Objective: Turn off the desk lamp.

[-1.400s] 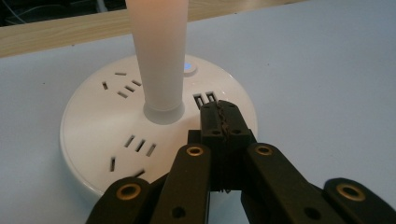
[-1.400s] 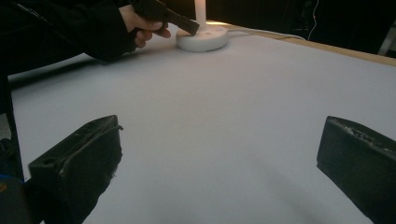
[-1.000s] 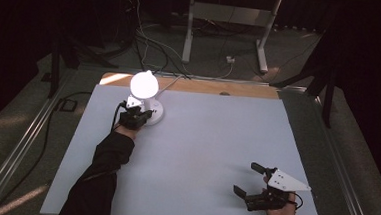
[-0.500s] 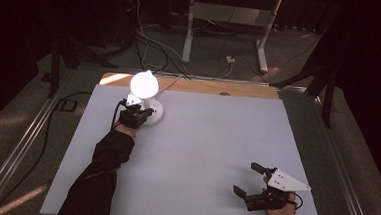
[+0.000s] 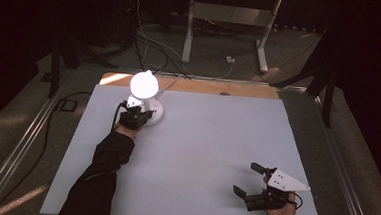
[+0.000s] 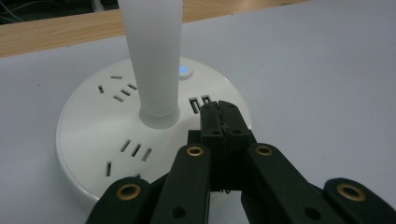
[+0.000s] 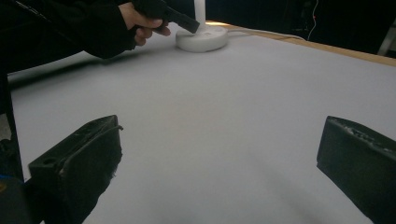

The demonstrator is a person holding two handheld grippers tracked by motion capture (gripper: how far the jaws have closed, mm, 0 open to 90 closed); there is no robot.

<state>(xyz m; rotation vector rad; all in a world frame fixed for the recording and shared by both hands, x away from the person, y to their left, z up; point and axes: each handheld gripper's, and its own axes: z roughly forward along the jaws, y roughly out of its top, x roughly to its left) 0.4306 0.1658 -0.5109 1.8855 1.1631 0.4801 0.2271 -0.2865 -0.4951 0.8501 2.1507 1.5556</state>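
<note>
Nearest the person, the right gripper (image 5: 256, 189) rested at the near right of the white table (image 5: 216, 139), its jaws spread wide with nothing between them. Farther up on the left, the left gripper (image 6: 219, 122) had its jaws pressed together, empty, their tips over the round white base (image 6: 107, 135) of the lamp (image 5: 145, 96), just beside the upright stem (image 6: 152, 60) and short of a small blue-lit button (image 6: 185, 71). The lamp stood at the far left of the table, its head (image 5: 144, 84) glowing. It looked like rigid, smooth plastic, probably slippery; the broad base seemed weighted, and the stem appeared the better place to take hold.
</note>
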